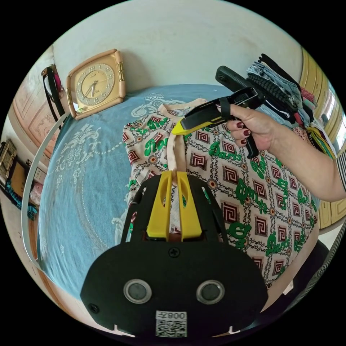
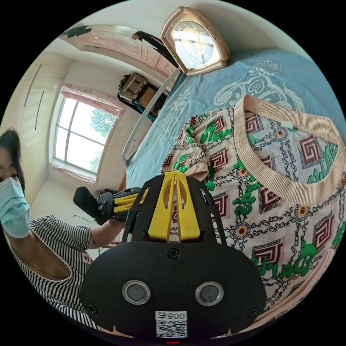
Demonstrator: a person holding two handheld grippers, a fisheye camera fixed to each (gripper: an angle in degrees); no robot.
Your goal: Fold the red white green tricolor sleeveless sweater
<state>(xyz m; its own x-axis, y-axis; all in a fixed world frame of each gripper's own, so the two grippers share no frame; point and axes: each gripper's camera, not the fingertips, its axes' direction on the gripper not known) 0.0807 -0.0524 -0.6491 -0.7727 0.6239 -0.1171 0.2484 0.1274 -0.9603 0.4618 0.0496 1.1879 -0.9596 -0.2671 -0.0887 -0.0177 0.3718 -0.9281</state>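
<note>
The sleeveless sweater (image 1: 252, 187), cream with red squares and green lettering, lies spread on a blue bedspread (image 1: 83, 180). In the left gripper view my left gripper (image 1: 174, 176) is shut on a beige ribbed armhole trim (image 1: 175, 153), lifted into a strip. The right gripper (image 1: 177, 130), held in a hand, pinches the far end of that strip. In the right gripper view the right gripper (image 2: 175, 174) stands shut at the sweater's (image 2: 274, 202) shoulder, beside the ribbed neckline (image 2: 274, 180). The left gripper (image 2: 138, 198) shows partly behind its body.
A gold-framed clock (image 1: 95, 83) leans on the wall at the head of the bed, and clothes are stacked (image 1: 284, 93) at the right. A white rail (image 1: 29, 187) edges the bed. A person in a striped top (image 2: 47, 245) stands by a window (image 2: 83, 133).
</note>
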